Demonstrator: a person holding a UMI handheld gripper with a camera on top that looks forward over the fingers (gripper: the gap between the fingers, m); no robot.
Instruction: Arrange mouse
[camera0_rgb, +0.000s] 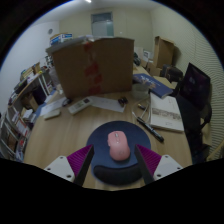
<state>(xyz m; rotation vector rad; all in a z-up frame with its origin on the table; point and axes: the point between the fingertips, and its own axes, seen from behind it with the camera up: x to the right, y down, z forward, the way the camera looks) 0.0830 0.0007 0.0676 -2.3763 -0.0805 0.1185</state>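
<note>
one pink mouse sits on a dark round mouse pad, about at the pad's middle, long axis pointing away from the camera. pad lies on a light wood desk, near its front edge.

gripper: fingers spread wide. left finger's magenta pad and right finger's magenta pad flank the mouse pad's near half. the mouse stands between them with a clear gap on each side; neither finger touches it. the fingertips overlap the outer rim of the dark pad on either side; whether they touch it or hang above it, cannot tell.

beyond the mouse, further along the desk: a large cardboard box with reddish tape on its face, upright, well apart from the mouse. in front of the box, a white keyboard lying flat, with a small dark item just beside its right end, too small to identify. right of the mouse pad, a dark thin stick-like object lies at a slant on the desk, near the pad's edge but not touching it. past that, papers or an open book, and a dark monitor angled at the desk's right end.

left side: cluttered shelving beside the desk, contents hard to make out. pale walls and more cardboard boxes in the background.
</note>
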